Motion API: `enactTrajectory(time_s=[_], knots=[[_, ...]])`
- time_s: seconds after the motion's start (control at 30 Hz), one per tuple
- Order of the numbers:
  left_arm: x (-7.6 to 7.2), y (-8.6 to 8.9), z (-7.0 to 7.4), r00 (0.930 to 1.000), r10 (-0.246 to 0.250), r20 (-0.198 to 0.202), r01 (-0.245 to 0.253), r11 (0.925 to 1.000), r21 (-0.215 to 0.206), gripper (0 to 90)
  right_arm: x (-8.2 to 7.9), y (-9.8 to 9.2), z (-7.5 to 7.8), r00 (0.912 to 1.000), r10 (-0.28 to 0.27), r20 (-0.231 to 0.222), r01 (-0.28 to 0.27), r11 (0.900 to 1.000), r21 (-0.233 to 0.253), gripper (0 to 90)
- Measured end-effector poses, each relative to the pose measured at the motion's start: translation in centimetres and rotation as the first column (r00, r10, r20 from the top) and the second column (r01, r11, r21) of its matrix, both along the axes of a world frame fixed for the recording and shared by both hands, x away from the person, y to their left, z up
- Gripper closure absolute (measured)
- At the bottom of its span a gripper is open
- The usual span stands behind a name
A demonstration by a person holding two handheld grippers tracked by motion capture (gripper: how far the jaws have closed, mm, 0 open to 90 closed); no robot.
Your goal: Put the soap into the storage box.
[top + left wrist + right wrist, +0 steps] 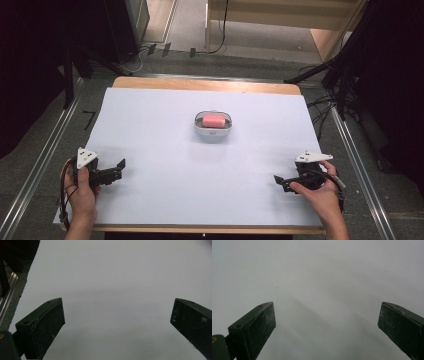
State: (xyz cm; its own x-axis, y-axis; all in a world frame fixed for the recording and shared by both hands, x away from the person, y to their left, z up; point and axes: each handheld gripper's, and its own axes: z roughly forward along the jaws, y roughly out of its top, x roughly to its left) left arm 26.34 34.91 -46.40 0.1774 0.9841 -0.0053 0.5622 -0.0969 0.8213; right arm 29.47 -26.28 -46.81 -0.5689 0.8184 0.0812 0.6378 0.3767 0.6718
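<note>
Left tool [117, 167] sat at 8 o'clock on the white counter [150, 125], jaws apart, gripping nothing; right tool [278, 181] at 4 o'clock, jaws also apart. One pink block [213, 120], probably soap, lay in one white dish [214, 132] just past center toward 12. Best approach: come in level, straddle the block, close gently. Two tools, one block, one dish.

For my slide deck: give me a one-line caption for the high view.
Both hand-held grippers, left gripper and right gripper, rest open near the white sheet's front corners, pink soap in dish between.
</note>
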Motion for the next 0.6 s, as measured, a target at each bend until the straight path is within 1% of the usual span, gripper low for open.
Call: enactTrajectory(time_s=[0.1, 0.2, 0.23, 0.27, 0.37, 0.53, 0.6], knots=[[0.0, 0.0, 0.0, 1.0000, 0.001, 0.001, -0.001, 1.0000, -0.001, 0.0, -0.4, -0.6, -0.2, 0.9999, -0.010, 0.006, 0.010, 1.000, 0.007, 0.1], [0.0, 0.0, 0.0, 1.0000, 0.000, 0.000, 0.000, 1.0000, -0.001, 0.0, -1.1, -1.3, -0.2, 0.9998, -0.014, 0.016, 0.014, 1.000, 0.025, 0.0], [0.0, 0.0, 0.0, 1.0000, 0.000, 0.000, 0.000, 1.0000, -0.001, 0.0, -1.4, -1.7, -0.2, 0.9996, -0.024, 0.016, 0.024, 0.999, 0.028, 0.0], [0.0, 0.0, 0.0, 1.0000, 0.000, 0.001, 0.000, 1.0000, -0.001, 0.0, -1.4, -1.7, -0.2, 0.9996, -0.024, 0.016, 0.024, 0.999, 0.028, 0.0], [0.0, 0.0, 0.0, 1.0000, 0.000, 0.000, 0.000, 1.0000, 0.000, 0.0, -1.9, -2.4, -0.3, 0.9987, -0.046, 0.019, 0.046, 0.999, 0.027, 0.0], [0.0, 0.0, 0.0, 1.0000, 0.000, 0.000, 0.000, 1.0000, -0.001, 0.0, -2.7, -3.5, -0.5, 0.9939, -0.108, 0.024, 0.108, 0.994, 0.017, 0.0], [0.0, 0.0, 0.0, 1.0000, 0.000, 0.000, 0.000, 1.0000, -0.001, 0.0, -2.9, -4.0, -0.6, 0.9929, -0.115, 0.031, 0.114, 0.993, 0.022, 0.0]])
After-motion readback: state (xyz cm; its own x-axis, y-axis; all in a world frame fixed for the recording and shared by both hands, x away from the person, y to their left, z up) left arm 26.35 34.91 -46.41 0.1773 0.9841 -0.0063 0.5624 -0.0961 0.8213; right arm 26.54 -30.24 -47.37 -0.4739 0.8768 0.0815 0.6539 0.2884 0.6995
